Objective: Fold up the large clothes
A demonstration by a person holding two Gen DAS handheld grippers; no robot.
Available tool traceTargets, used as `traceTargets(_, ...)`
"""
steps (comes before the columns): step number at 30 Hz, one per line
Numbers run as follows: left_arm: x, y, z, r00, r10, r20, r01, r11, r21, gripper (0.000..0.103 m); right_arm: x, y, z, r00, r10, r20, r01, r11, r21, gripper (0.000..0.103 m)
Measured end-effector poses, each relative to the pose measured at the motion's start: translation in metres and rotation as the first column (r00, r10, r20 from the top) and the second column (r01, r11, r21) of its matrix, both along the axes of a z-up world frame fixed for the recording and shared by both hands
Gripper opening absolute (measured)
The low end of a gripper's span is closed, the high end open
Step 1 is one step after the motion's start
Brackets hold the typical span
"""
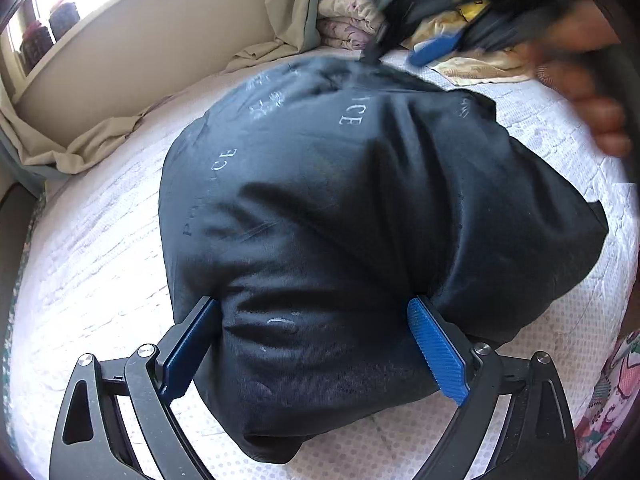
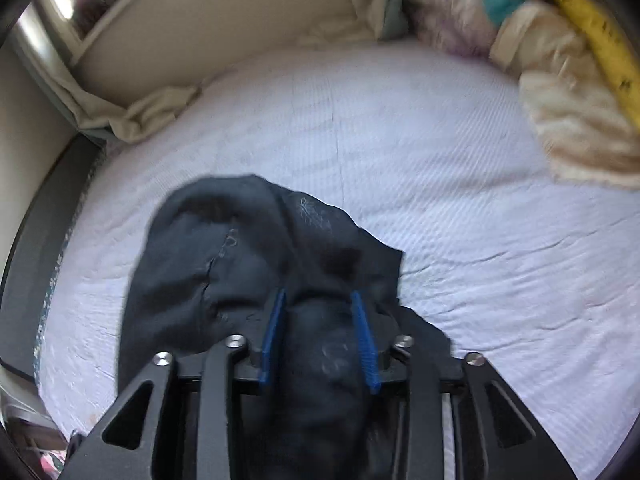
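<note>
Dark garment point(image 1: 340, 208) (bunched) runs lengthwise away — both grippers clamp it.

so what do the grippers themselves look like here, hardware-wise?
Both match: the left gripper and right gripper have black linkage arms with triangular cutouts and silver pivot bolts. The fingers are flat blue pads with a ribbed, serrated face. No cables or markings show. A bare hand, blurred, appears in the left wrist view.

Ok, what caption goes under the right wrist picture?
Right tongs bunch up the dark garment above the white bed cover.
</note>
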State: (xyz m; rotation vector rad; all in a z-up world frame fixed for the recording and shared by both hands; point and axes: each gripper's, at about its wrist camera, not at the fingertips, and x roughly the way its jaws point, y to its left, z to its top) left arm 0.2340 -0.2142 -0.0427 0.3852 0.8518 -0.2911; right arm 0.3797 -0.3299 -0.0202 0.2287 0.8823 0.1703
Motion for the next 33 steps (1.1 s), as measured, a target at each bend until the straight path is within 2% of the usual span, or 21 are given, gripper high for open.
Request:
traceTargets(3,0.0,-0.001,0.001,1.0,0.002,0.003,-0.002,1.0,0.003,0.096,-0.047,0.013,0.032,0.997,0.064,0.048,-0.063,0.998,-0.017,0.041)
traceTargets(6,0.0,0.001,0.002,1.0,0.003,0.003,-0.003,1.0,-0.002,0.096,-0.079,0.029,0.032,0.996,0.085,0.022,-0.083,0.993,-0.079,0.055)
traceTargets(7,0.0,0.002,0.002,1.0,0.002,0.003,-0.002,1.0,-0.006,0.096,-0.085,0.031,0.028,0.996,0.091,0.007,-0.09,0.991,-0.097,0.055)
traceTargets(11,0.0,0.007,0.001,1.0,-0.004,-0.002,0.004,1.0,-0.014,0.096,-0.099,0.033,-0.01,0.994,0.06,-0.094,-0.074,0.986,-0.151,0.056)
traceTargets(15,-0.001,0.01,0.0,1.0,-0.018,-0.012,0.018,1.0,-0.019,0.099,-0.092,0.023,-0.044,0.985,0.011,-0.175,-0.032,0.993,-0.118,0.059)
traceTargets(19,-0.001,0.008,-0.003,0.999,-0.03,-0.02,0.03,0.999,-0.012,0.103,-0.081,0.012,-0.077,0.97,0.006,-0.242,-0.022,0.998,-0.064,0.063)
traceTargets(22,-0.004,0.01,0.002,0.998,-0.049,-0.032,0.048,0.998,-0.035,0.103,-0.074,0.009,-0.097,0.964,0.011,-0.267,-0.022,0.999,-0.038,0.064)
traceTargets(24,-0.005,0.018,0.01,0.996,-0.066,-0.054,0.061,0.994,-0.086,0.103,-0.07,0.005,-0.107,0.959,0.016,-0.283,-0.02,1.0,-0.011,0.065)
traceTargets(27,-0.003,0.049,0.032,0.993,-0.067,-0.093,0.045,0.973,-0.225,0.102,-0.067,-0.001,-0.111,0.956,0.028,-0.292,-0.022,1.0,0.022,0.066)
traceTargets(31,0.02,0.114,0.056,0.994,0.009,-0.107,-0.051,0.915,-0.399,0.102,-0.069,-0.009,-0.112,0.958,0.025,-0.286,-0.004,0.997,0.075,0.067)
traceTargets(33,0.038,0.138,0.047,0.98,0.004,-0.197,-0.098,0.876,-0.471,0.102,-0.068,-0.018,-0.113,0.958,0.029,-0.286,0.006,0.993,0.122,0.069)
